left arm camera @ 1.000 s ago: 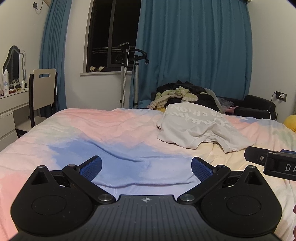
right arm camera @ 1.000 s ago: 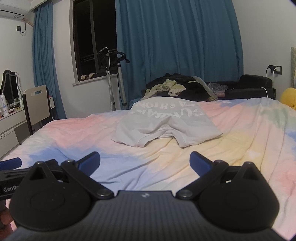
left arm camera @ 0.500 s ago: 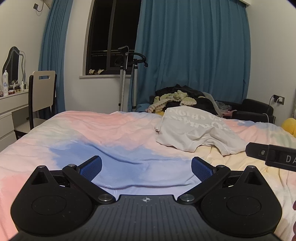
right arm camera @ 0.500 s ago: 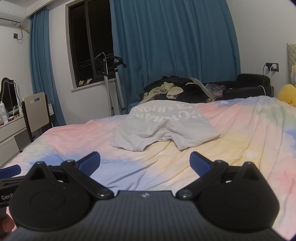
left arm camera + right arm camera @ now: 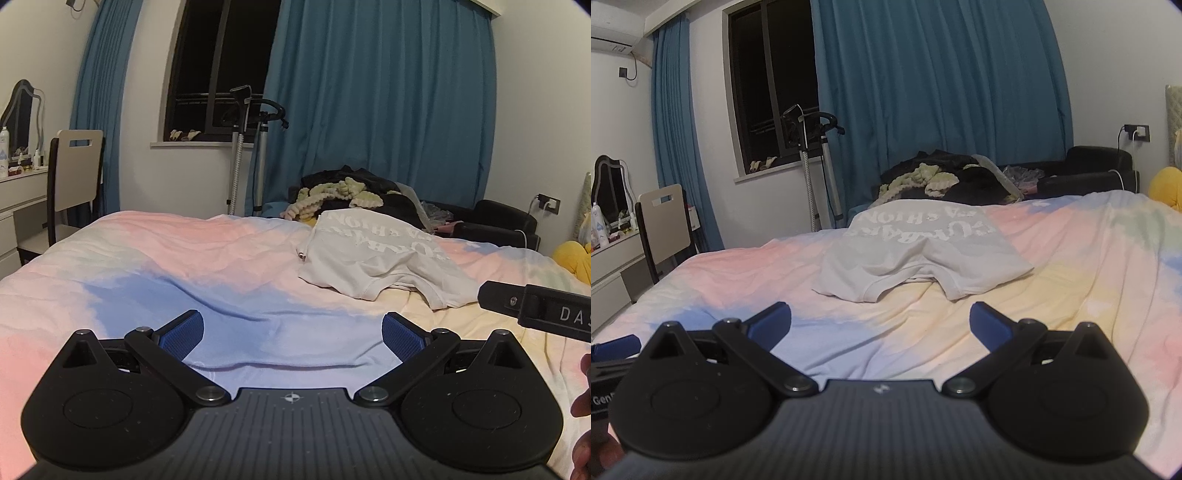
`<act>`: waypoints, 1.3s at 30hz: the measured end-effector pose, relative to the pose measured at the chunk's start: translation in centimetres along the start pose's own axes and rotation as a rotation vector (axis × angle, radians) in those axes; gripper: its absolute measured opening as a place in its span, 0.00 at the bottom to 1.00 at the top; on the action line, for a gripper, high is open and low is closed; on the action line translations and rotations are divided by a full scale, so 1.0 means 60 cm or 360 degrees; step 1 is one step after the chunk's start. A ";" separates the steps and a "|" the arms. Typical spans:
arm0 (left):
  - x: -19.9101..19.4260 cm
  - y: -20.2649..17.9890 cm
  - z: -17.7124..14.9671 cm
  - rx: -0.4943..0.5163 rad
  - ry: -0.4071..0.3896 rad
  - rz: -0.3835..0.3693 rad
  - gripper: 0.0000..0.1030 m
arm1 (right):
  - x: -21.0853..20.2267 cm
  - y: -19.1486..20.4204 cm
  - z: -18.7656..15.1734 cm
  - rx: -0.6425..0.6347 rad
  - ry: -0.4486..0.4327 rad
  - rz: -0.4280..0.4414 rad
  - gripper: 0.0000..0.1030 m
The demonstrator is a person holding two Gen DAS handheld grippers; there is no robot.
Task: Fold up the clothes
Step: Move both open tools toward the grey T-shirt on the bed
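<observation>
The left gripper (image 5: 291,326) hangs low over the near part of the bed (image 5: 159,266), its jaws spread wide with nothing between the blue pads (image 5: 183,334) but the blue patch of the pastel duvet. The right gripper (image 5: 881,321) is in the same state: jaws wide apart and holding nothing, over the near edge of the bed where the cover runs from blue into pale yellow. In the left wrist view the black body of the right gripper shows at the right side, just beside the left one, with part of the person's hand (image 5: 583,398) at the frame edge. Farther out, toward the far edge of the bed and right of its middle, lies the white T-shirt (image 5: 916,254), well apart from both grippers. It lies loosely crumpled rather than flat, with white lettering across its far part and its two sleeves reaching toward the near edge. Beyond the far edge of the bed a heap of dark and pale green clothes (image 5: 934,177) is piled on a black sofa (image 5: 1097,170). Behind them hang blue curtains (image 5: 942,92) beside a dark window (image 5: 772,81), with a garment steamer stand (image 5: 809,162) below it. At the left stand a chair (image 5: 74,177) and a white dressing desk (image 5: 18,199) with a mirror (image 5: 20,114).
</observation>
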State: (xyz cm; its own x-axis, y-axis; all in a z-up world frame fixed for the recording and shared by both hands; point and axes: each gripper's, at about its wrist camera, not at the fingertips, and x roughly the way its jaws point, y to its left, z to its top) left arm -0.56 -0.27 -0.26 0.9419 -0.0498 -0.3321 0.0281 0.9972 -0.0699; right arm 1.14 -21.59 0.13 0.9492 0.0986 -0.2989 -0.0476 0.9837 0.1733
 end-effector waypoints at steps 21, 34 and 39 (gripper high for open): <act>0.005 -0.001 -0.009 0.0007 0.0046 -0.0038 1.00 | 0.001 -0.007 0.001 0.0027 0.0016 -0.0039 1.00; 0.176 -0.073 0.029 0.0213 0.0231 -0.0040 0.95 | 0.014 -0.087 0.033 0.0173 0.0076 -0.0247 1.00; 0.289 -0.132 0.031 0.0350 0.0266 -0.0051 0.84 | 0.039 -0.119 0.029 0.0193 0.0107 -0.0285 1.00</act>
State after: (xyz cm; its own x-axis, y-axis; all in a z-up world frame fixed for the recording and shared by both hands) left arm 16.18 -8.91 -3.71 0.8716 -0.0718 -0.4849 0.1460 0.9823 0.1171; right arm 4.22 -28.62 -0.18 0.9162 -0.0624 -0.3959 0.1614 0.9616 0.2221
